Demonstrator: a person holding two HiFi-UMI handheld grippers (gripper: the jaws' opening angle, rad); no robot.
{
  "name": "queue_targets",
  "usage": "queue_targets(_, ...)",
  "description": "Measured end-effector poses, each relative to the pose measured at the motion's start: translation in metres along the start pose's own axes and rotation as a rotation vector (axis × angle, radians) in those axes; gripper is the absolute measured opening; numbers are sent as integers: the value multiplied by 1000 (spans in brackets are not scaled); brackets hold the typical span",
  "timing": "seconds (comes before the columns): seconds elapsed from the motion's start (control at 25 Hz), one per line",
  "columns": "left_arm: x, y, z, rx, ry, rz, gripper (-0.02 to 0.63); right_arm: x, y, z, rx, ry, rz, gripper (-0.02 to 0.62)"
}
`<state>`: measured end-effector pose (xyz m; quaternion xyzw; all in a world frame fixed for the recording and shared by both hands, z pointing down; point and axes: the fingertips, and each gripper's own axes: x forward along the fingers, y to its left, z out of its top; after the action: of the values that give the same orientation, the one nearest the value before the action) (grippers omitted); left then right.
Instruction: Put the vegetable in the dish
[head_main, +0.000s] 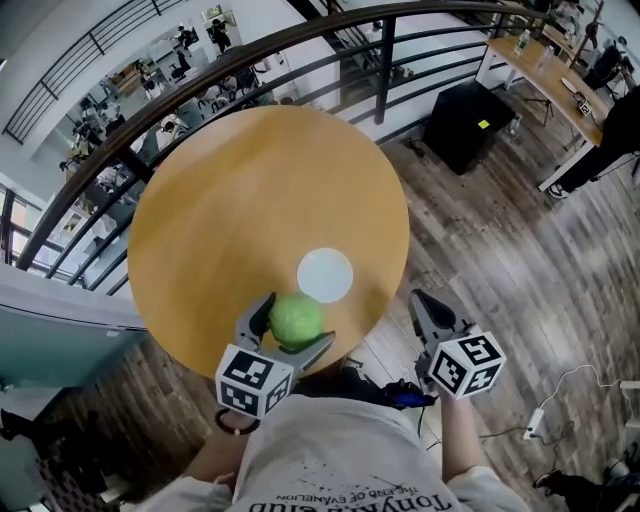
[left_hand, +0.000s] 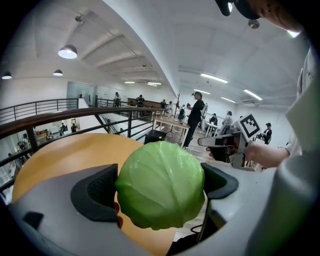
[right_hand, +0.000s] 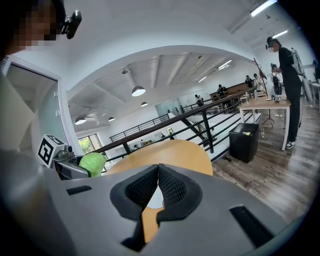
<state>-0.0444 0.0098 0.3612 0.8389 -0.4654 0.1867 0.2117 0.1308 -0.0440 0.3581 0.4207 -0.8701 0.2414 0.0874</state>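
Observation:
A green cabbage (head_main: 296, 318) sits clamped between the jaws of my left gripper (head_main: 293, 326), just above the near edge of the round wooden table (head_main: 230, 220). Up close, the cabbage (left_hand: 161, 184) fills the left gripper view between the dark pads. The white dish (head_main: 325, 275) lies on the table just beyond the cabbage, a little to the right. My right gripper (head_main: 428, 310) hangs shut and empty off the table's right edge; its closed pads (right_hand: 170, 187) hide most of the dish (right_hand: 155, 198). The cabbage (right_hand: 92, 163) also shows at the left of the right gripper view.
A black railing (head_main: 300, 50) curves behind the table. A black box (head_main: 468, 122) stands on the wooden floor at the right, and a desk (head_main: 545, 70) beyond it. People stand far off in the hall.

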Motion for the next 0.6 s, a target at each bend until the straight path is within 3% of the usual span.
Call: queue_targets(0.6,37,45,0,46,95,-43,506,43,-8,-1,25,54,-64,25)
